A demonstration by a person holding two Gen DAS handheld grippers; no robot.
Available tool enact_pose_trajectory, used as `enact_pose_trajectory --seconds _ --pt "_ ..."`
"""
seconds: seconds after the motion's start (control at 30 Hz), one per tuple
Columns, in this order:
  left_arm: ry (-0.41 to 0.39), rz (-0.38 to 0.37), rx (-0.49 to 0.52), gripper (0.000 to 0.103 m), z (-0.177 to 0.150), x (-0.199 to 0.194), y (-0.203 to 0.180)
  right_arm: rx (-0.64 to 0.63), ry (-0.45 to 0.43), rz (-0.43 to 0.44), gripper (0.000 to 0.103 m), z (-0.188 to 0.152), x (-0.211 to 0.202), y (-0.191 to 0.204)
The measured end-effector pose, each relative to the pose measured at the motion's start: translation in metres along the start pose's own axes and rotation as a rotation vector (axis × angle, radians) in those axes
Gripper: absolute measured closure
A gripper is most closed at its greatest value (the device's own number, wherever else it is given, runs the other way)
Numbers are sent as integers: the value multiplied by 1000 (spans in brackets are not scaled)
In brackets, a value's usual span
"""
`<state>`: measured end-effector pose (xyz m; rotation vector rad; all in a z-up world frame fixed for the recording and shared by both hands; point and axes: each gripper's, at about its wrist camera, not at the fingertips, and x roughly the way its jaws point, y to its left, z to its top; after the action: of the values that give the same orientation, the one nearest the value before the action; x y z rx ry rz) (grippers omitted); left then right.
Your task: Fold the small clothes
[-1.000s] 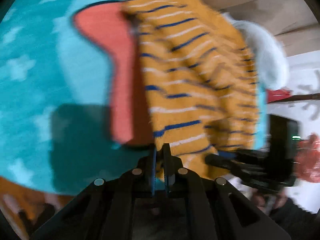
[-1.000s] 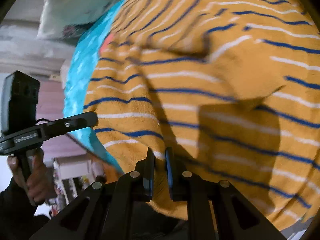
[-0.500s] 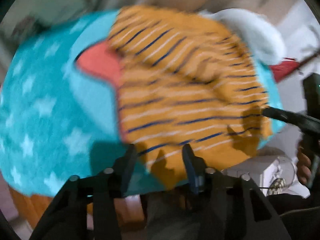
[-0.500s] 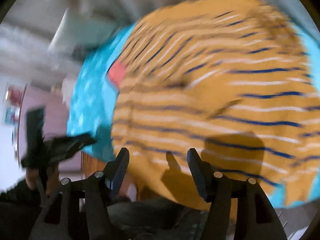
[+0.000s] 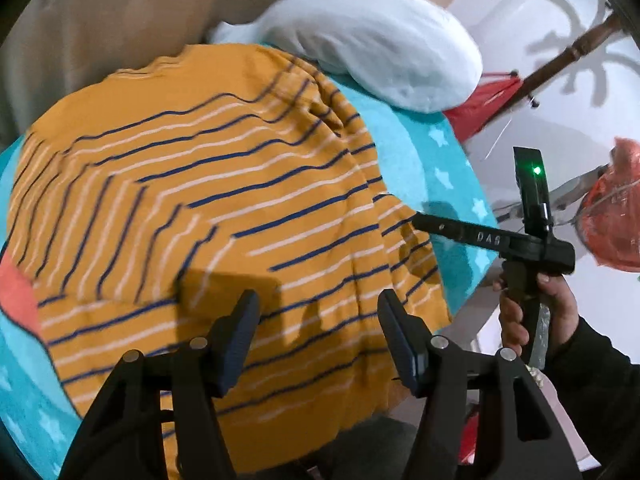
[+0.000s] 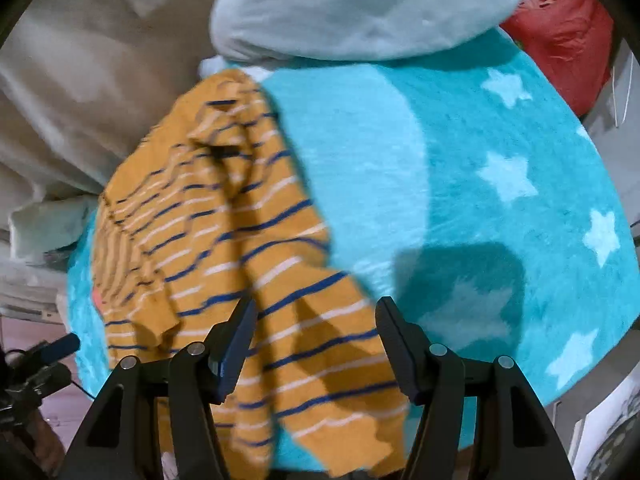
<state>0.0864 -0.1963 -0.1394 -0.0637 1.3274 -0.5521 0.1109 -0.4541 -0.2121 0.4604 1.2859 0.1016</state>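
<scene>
Left tongs (image 5: 318, 338) spread wide, gripping nothing, poised over the near hem of the striped shirt (image 5: 208, 232). Right tongs (image 6: 316, 338) likewise wide and bare, above the shirt's (image 6: 224, 264) near edge at 6 o'clock in the right wrist view. Seen again from the left wrist camera at 3 o'clock: right tongs (image 5: 420, 222) pointing toward 9 o'clock, tip just over the shirt's right edge, whether touching cannot be told, and the spread not readable from that side-on angle. Held by a right hand (image 5: 532, 312) wrapped round the grip, dark sleeve trailing toward 5 o'clock.

Mustard shirt with navy and white stripes lying on a turquoise blanket (image 6: 480, 184) with pale stars. Spread fairly flat in the left view, with bunched ridges toward 1 o'clock; rumpled into long folds in the right view, running from 11 o'clock down to 6 o'clock. Coral patch (image 5: 16, 296) on the blanket at 9 o'clock beside the shirt.

Pale blue pillow (image 5: 372, 40) at 12 to 1 o'clock, touching the blanket's far edge. Red bag (image 6: 560, 40) beyond, at 2 o'clock in the right view; contents not discernible.
</scene>
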Motion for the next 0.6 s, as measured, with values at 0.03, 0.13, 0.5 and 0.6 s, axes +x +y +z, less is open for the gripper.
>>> enact_pose_trajectory --seconds 0.03,0.13,0.5,0.6 --pt "25 -3 4 43 6 12 -5 -3 13 -8 37 0 7 -3" --pt "62 -23 -15 43 14 30 -13 -2 36 -22 53 -10 27 -4" --pt "80 -111 -15 43 85 60 -40 125 -214 46 97 -5 -91 -30" --pt "105 -127 -44 43 114 73 -39 119 -259 46 97 4 -117 -39"
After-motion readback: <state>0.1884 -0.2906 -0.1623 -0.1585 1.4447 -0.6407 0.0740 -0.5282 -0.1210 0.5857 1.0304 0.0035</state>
